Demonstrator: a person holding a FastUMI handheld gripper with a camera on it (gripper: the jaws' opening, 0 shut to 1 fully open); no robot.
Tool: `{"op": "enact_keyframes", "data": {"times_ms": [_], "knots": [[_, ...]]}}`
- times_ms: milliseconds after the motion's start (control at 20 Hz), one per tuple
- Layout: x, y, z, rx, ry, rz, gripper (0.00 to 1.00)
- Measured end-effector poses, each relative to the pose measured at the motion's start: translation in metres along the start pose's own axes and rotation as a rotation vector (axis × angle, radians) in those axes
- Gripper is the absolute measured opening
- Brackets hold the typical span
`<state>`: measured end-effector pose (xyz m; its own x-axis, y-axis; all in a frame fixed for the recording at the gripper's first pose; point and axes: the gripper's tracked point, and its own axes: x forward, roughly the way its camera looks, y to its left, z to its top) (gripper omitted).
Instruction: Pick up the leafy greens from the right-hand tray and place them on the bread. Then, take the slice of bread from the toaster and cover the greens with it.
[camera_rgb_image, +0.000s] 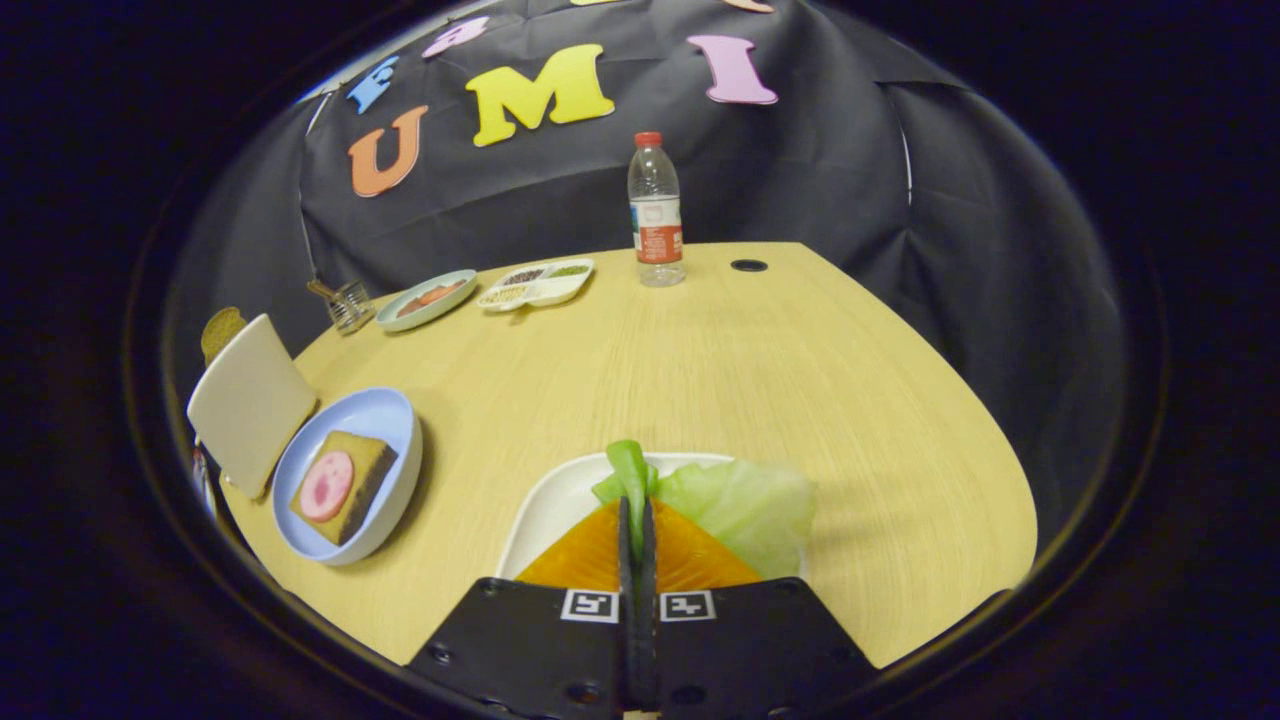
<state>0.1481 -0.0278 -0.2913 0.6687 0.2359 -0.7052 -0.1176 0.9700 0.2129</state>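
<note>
**Fingers pinched on a leaf stem over the right tray**

At the far left, a white toaster (250, 400) stands as a smooth, hard-sided slab, with a brown bread slice (221, 331) poking up behind its top edge. That slice looks dry, stiff and light; I judge it best taken by its exposed upper edge, gently, since toast crumbles under a hard squeeze.

Just right of the toaster sits a glossy pale-blue bowl (395, 420) holding a square brown bread (345, 485), spongy in look, topped by a round pink ham slice (328, 485). That flat top is where the greens should land.

In the upper left-centre, on the pale wood-grain table (800, 380), lie a small glass (350, 303), a green plate (428, 299) and a white divided dish (537, 284). A clear plastic bottle (656, 212) with a red cap stands upper centre.

At lower centre the white tray (545, 515) carries something orange and ridged, and the greens (735, 500): thin, crinkled, pale-green leaves, limp and very light. The gripper (636, 520) has its fingers together, with a darker green stem sticking up just ahead of the tips; they appear clamped on that stem. I judge the stem the firmest hold, as the leaf blade would tear or slip. Lifted, the leaf will likely droop and swing.
</note>
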Motion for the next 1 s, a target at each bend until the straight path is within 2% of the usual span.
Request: {"op": "enact_keyframes", "data": {"times_ms": [450,750,1000], "knots": [[-0.057,0.049,0.051,0.098,-0.209,0.053,0.00],[-0.083,0.113,0.067,0.044,-0.291,0.084,0.00],[-0.084,0.154,0.072,0.018,-0.327,0.098,0.00]]}}
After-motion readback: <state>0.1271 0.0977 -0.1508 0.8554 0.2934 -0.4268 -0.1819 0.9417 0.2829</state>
